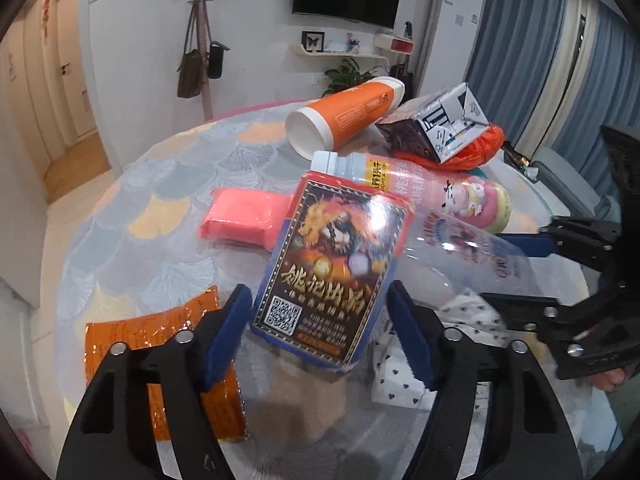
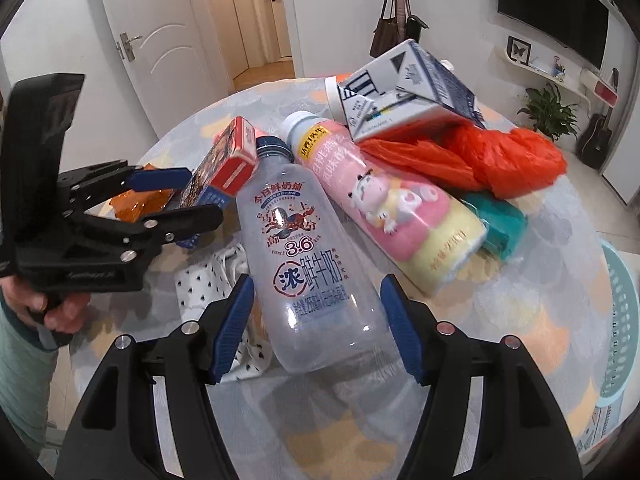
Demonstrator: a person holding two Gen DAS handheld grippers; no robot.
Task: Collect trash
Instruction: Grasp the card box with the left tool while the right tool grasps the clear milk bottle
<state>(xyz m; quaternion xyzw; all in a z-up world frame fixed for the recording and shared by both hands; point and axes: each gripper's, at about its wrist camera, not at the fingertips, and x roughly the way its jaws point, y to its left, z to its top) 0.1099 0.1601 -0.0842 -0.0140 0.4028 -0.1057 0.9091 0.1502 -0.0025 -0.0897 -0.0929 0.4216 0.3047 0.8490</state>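
Left gripper (image 1: pixel 320 336): the jaws stand wide open around the lower end of the card box (image 1: pixel 334 268). The blue pads are just beside its two long edges; whether they touch is hard to tell. It grips nothing firmly yet.

Card box: it is tilted, with its upper end leaning on the bottles. I judge it light, stiff at the edges, and its glossy film can be slippery. Better to take it across the narrow width, near the middle.

Orange wrapper (image 1: pixel 160 364): flat on the round table (image 1: pixel 132 216), left of the box. Thin and soft; I think it must be pinched at an edge.

Pink packet (image 1: pixel 240 218): flat, behind the box. It looks soft.

Right gripper (image 2: pixel 316 328): the jaws are open wide around the bottom part of the clear bottle (image 2: pixel 308 264), one pad on each side, apart from it. It holds nothing.

Clear bottle: it lies on its side and seems empty, so probably light. The smooth round wall may roll or dent; a hold on the labelled body should be best.

Pink bottle (image 2: pixel 384 200): lying just beside the clear one, on its right, touching or nearly.

Milk carton (image 2: pixel 404 88): crushed, resting on the orange bag (image 2: pixel 480 156). Light and easy to deform, in my judgement.

Green basket (image 2: pixel 616 320): at the right edge, possibly the place for trash.
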